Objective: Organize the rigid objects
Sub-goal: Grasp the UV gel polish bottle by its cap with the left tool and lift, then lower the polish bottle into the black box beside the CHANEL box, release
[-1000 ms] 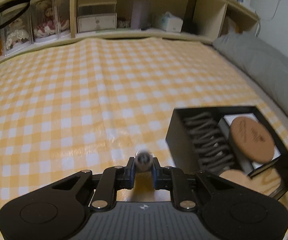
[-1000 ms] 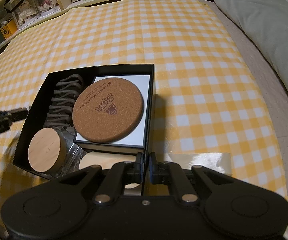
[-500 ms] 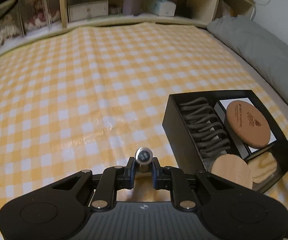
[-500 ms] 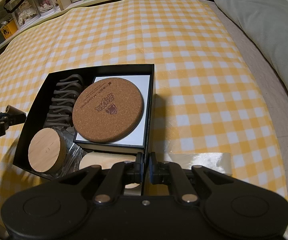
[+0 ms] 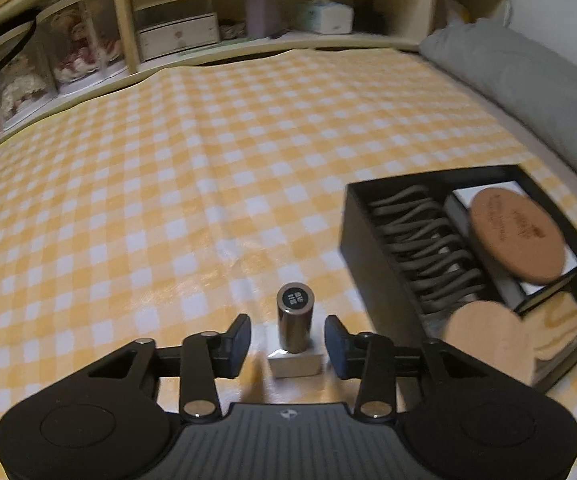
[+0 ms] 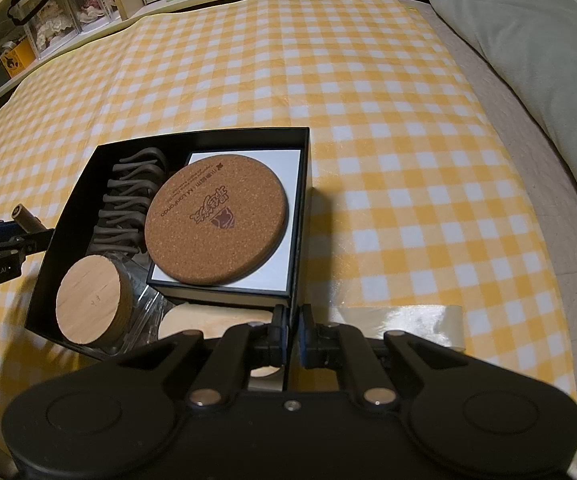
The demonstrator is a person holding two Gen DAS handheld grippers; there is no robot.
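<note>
left tongs (image 5: pixel 287 344) just opened – small bottle (image 5: pixel 294 322) standing upright between the pads, not squeezed, on the checked cloth (image 5: pixel 168 184). right tongs (image 6: pixel 291 336) pinched shut on the near wall of the black box (image 6: pixel 302 184), just right of the bottle.

**A bedroom at home**

The work surface is a bed covered by a yellow-and-white checked cloth (image 5: pixel 192 168). A grey pillow (image 6: pixel 528 60) lies along the cloth's right edge. Beyond the cloth's far edge runs a pale wooden shelf unit (image 5: pixel 248 46) holding dolls in clear cases (image 5: pixel 76 56), a small drawer box (image 5: pixel 176 34) and a tissue box (image 5: pixel 324 14).
</note>
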